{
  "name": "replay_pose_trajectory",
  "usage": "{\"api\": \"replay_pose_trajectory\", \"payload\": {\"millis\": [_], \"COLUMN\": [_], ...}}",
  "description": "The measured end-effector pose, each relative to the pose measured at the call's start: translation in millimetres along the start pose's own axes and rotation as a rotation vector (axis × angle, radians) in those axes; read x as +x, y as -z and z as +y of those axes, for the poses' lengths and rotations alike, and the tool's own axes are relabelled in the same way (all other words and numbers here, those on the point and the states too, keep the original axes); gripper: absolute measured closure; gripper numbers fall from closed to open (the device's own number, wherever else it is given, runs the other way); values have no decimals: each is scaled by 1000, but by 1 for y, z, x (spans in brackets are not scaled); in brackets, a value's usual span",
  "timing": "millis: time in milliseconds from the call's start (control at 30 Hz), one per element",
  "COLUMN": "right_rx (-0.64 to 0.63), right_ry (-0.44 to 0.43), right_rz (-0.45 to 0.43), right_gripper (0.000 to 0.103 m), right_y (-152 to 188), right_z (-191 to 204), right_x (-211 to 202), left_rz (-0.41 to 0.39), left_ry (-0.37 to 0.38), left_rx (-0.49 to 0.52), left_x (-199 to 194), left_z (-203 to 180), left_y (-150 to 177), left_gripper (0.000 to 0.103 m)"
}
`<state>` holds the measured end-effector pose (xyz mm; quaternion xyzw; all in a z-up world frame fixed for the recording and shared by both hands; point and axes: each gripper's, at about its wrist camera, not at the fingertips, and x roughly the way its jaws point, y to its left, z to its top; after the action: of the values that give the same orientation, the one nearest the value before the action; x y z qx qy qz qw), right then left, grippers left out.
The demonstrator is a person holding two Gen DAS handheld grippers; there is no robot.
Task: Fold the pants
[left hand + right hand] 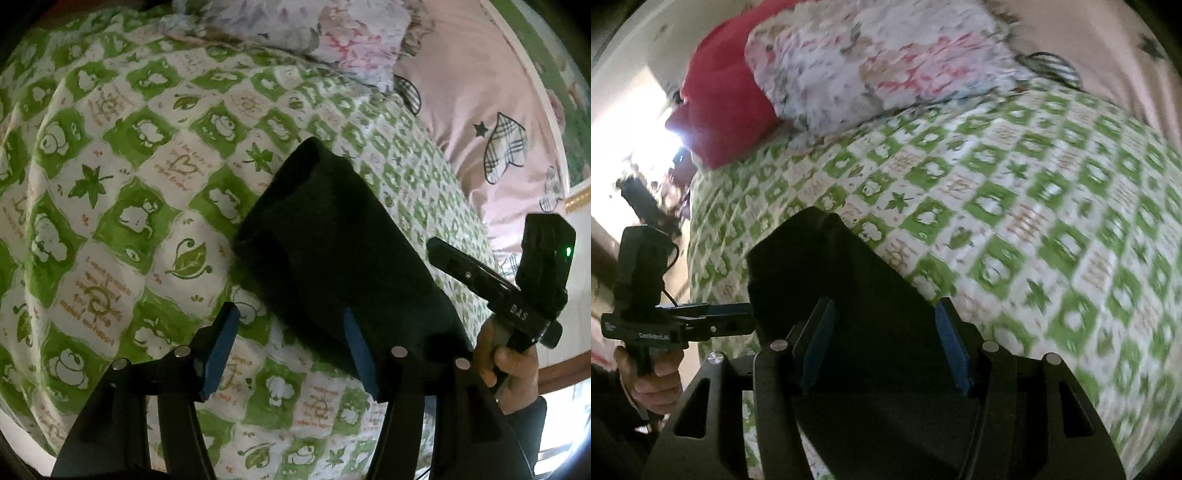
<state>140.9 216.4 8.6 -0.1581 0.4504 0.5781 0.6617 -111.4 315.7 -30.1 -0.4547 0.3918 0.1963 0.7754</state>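
Observation:
The black pants (332, 251) lie folded into a compact slab on the green-and-white patterned bedspread (140, 155). In the left wrist view my left gripper (291, 317) is open, its blue pads above the near left corner of the pants, holding nothing. My right gripper (436, 245) shows at the right of that view, held in a hand, beside the pants' right edge. In the right wrist view my right gripper (882, 314) is open just above the pants (849, 295). My left gripper (746, 319) shows at the left, beside the pants' left edge.
A floral pillow (871, 62) and a red cushion (720, 99) lie at the head of the bed. A pink sheet with hearts (480, 110) lies to the right of the bedspread. The bed's left edge (694, 258) drops off beside a bright window.

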Motion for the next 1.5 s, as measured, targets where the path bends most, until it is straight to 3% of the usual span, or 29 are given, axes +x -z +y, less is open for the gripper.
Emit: {"api": "replay_pose_trajectory", "payload": {"millis": [367, 700, 800, 833, 867, 1000, 1233, 1500], "right_rx": [-194, -268, -290, -296, -304, -306, -283, -231], "right_ry": [-81, -138, -154, -160, -159, -136, -134, -146], "right_rz": [225, 313, 343, 345, 343, 309, 207, 71], "right_gripper": [45, 45, 54, 62, 65, 80, 85, 86], "right_y": [-41, -74, -70, -68, -66, -59, -53, -43], "right_z": [14, 21, 29, 33, 36, 41, 40, 24], "right_x": [62, 90, 100, 102, 103, 96, 55, -9], "left_rz": [8, 2, -8, -14, -17, -18, -86, -134], "left_ry": [-17, -42, -64, -78, -96, -86, -93, -25], "left_rx": [-35, -56, -40, -31, -22, -3, 99, 205], "left_x": [15, 22, 25, 26, 27, 29, 9, -16], "left_z": [0, -4, -7, -9, -10, -14, -51, -100], "left_y": [-10, -18, -20, -20, -20, -22, -18, -10], "left_gripper": [39, 38, 44, 48, 60, 81, 85, 86]}}
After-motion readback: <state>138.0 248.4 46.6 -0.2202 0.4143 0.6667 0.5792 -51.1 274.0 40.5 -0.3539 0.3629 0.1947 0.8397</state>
